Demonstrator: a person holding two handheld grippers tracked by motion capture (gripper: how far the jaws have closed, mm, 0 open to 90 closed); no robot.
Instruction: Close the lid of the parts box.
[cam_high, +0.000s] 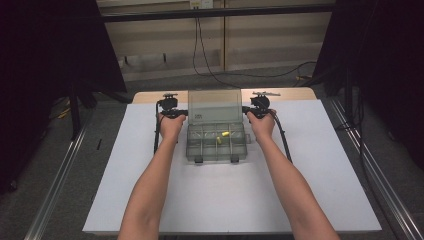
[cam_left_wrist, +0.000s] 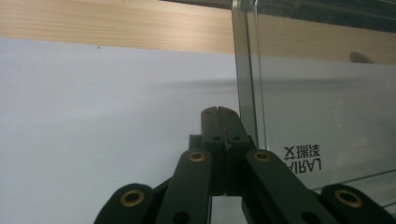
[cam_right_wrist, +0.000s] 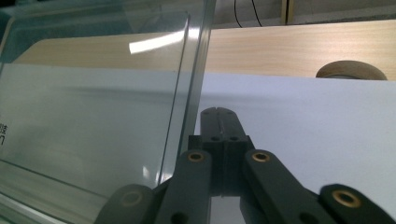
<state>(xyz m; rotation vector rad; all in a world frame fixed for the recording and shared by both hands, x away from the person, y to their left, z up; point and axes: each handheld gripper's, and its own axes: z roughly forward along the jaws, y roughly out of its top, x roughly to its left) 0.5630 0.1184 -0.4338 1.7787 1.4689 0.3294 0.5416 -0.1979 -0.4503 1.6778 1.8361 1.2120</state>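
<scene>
Clear grey plastic makes up the one organiser box (cam_high: 216, 145) at the middle of the high view, resting on one white sheet (cam_high: 310, 175) that covers most of one pale wooden table (cam_high: 295, 94). Its single lid (cam_high: 215, 106) stands raised at the far edge, tilted a little back, with dark lettering low on its face. Two latches sit on the near rim. Inside, dividers cut the tray into several compartments; two small yellow pieces (cam_high: 222, 137) lie in the middle ones, one near the centre and one just below and left of it.

Two bare forearms come up from the bottom of the frame, one to each side of the box. The left gripper (cam_high: 176, 113) is at the lid's left edge, the right gripper (cam_high: 254, 111) at its right edge. In the left gripper view, the left gripper's tips (cam_left_wrist: 218, 111) are clenched together with nothing between them, the lid's edge just to their right. In the right gripper view, the right gripper's tips (cam_right_wrist: 219, 112) are likewise pressed shut on nothing, the lid's edge just to their left. One roll of tape (cam_right_wrist: 351, 71) lies on the wood at the upper right of that view.
</scene>
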